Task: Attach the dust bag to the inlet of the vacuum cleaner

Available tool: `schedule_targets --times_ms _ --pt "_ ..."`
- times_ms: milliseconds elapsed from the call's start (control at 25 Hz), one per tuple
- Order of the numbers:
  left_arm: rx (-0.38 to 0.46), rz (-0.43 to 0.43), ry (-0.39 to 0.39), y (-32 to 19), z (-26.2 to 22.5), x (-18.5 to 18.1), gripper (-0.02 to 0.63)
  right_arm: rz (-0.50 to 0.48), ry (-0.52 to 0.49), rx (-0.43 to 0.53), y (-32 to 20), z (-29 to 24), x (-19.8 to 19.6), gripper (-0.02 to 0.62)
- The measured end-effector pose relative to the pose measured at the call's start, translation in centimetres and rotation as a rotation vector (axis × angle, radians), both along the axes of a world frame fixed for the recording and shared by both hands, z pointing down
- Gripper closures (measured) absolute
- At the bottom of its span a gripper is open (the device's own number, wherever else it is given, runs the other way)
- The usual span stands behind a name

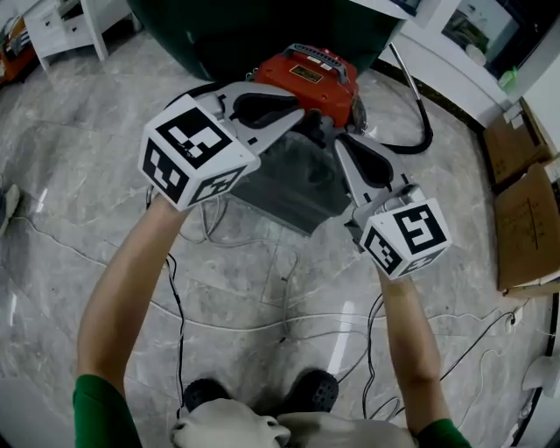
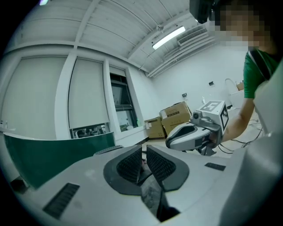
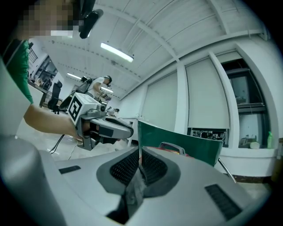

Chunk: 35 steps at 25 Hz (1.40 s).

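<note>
A grey dust bag hangs between my two grippers, above the floor and just in front of the red vacuum cleaner. My left gripper is shut on the bag's top edge from the left. In the left gripper view the left gripper pinches grey fabric between its ribbed pads. My right gripper is shut on the same edge from the right; in its own view the right gripper clamps a fold of the bag. The vacuum's inlet is hidden behind the grippers.
A black hose curves right of the vacuum. A dark green panel stands behind it. Cardboard boxes lie at the right, white furniture at the far left. Thin cables trail over the marble floor near the person's shoes.
</note>
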<state>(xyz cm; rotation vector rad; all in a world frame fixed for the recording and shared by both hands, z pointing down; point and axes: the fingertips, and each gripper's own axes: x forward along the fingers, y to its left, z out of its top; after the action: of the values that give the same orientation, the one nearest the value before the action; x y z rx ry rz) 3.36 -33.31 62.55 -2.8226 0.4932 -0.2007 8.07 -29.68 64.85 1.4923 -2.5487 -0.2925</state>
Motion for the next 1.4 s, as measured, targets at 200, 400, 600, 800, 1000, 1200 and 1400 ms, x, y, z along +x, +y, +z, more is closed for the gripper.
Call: schedule_targets --times_ms 200,400,600,800,1000,1200,1400 --pt "-0.021 0.022 -0.046 1.3 1.4 0.4 0.601 -0.028 0.025 -0.031 0.4 0.7 -0.8 0.579" --pt "-0.066 0.048 -0.053 2.5 2.3 1.0 0.601 -0.056 0.036 -0.041 1.0 0.3 -1.4 0.588" --pt "-0.085 0.059 -0.028 2.0 1.9 1.5 0.602 -0.085 0.022 -0.033 0.6 -0.8 -1.8 0.586" --pt "-0.104 0.057 -0.008 1.1 0.6 1.9 0.603 -0.104 -0.004 -0.026 -0.6 -2.9 -2.0 0.586" --pt "-0.156 0.004 -0.015 -0.5 -2.0 1.3 0.603 -0.105 -0.046 -0.121 -2.2 -4.8 -1.6 0.586" --pt "-0.209 -0.040 -0.038 -0.4 -7.1 0.5 0.602 -0.113 -0.047 -0.235 -1.6 -9.3 -2.5 0.586" --pt "-0.298 -0.093 -0.036 1.0 -15.0 -1.5 0.603 -0.090 -0.085 -0.324 0.6 -17.2 -2.7 0.588"
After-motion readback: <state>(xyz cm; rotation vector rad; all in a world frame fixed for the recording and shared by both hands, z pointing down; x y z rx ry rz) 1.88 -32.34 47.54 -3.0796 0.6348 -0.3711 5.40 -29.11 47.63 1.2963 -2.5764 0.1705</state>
